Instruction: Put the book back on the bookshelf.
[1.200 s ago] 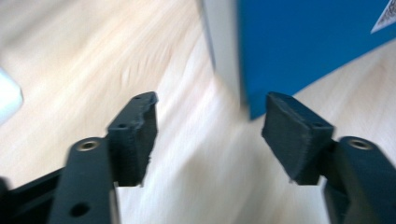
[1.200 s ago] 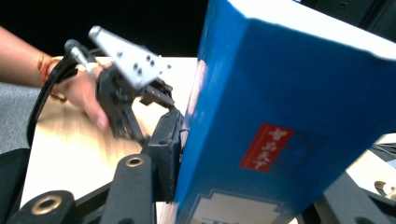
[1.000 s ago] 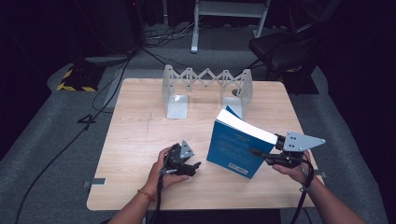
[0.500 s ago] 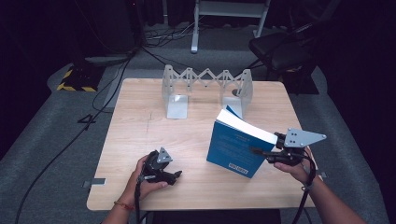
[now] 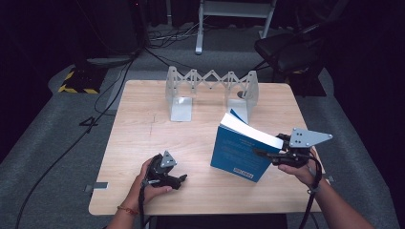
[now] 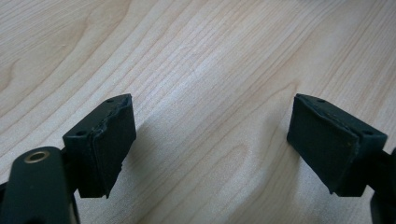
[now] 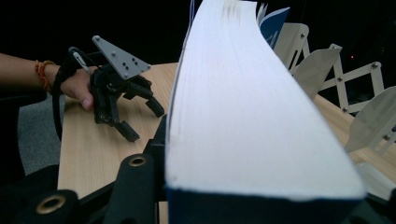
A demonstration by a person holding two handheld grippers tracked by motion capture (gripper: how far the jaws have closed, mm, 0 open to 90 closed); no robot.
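We're gripping the blue book [image 5: 241, 152] with the right gripper [image 5: 267, 155], jaws pinching it across the page block near the fore edge; in the right gripper view the white page block [image 7: 252, 116] is sitting right between the jaws. The book is standing tilted on its lower edge on the table [image 5: 200, 133], right of centre, in front of the right end plate of the expanding metal book rack [image 5: 212, 88] but well apart from it. The left gripper [image 5: 177, 180] is resting low near the table's front edge, left of the book and clear of it; its jaws have just been opening, and the left gripper view shows both pads [image 6: 105, 147] spread wide with only bare wood between them. We're judging this as the carry step: book picked up on one side, not yet racked. Next move, as we read it, is calling for lifting the book, squaring it upright and sliding it between two rack dividers, with the left gripper free for steadying the rack or the book's far face.
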